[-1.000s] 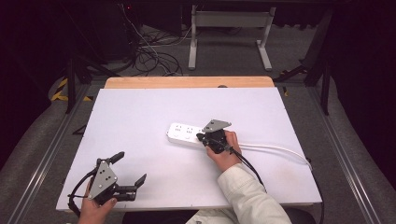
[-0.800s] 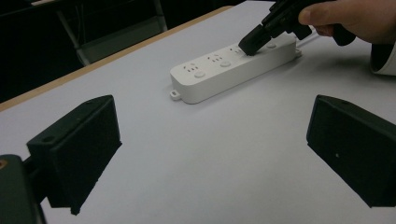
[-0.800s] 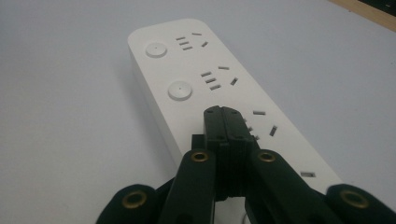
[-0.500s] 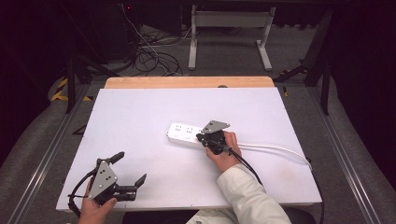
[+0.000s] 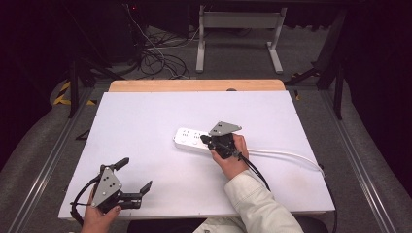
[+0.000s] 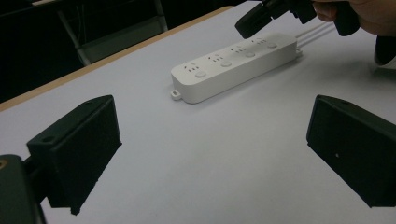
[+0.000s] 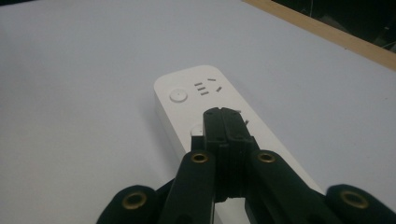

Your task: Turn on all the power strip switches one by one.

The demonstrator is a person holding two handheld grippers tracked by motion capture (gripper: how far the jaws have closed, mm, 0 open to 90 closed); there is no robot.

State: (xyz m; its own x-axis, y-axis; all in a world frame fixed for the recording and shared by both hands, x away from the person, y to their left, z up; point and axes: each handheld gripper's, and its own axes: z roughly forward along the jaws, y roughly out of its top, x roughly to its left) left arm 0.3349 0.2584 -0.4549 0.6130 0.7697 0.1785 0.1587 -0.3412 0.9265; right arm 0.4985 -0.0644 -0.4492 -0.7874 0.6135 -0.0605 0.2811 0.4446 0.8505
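High view: a white power strip [image 5: 194,140] lies flat near the middle of the white worktop [image 5: 145,121], lengthwise roughly along the worktop's far edge, its white cord [image 5: 286,155] running off toward the right edge.
Right gripper: the right gripper [image 5: 206,141] sits at the cord end of the strip, jaws pressed together with nothing between them, tips pointing down onto the strip's top face.
Right gripper view: the closed jaws meet as one black tip [image 7: 224,122] over the power strip [image 7: 196,100], right by a round button [image 7: 198,129] they partly hide; whether they touch it cannot be told. Another round button [image 7: 178,96] and a socket's slots lie just beyond, uncovered.
Left gripper: the left gripper [image 5: 135,180] is held near the worktop's near left corner, well apart from the strip, jaws spread wide and empty.
Left gripper view: the power strip [image 6: 233,65] lies ahead between the two spread jaws, farther off toward the far edge, with the right gripper [image 6: 252,21] above its far end.
Right hand: the right hand [image 5: 232,158] and pale sleeve reach in from the near edge.
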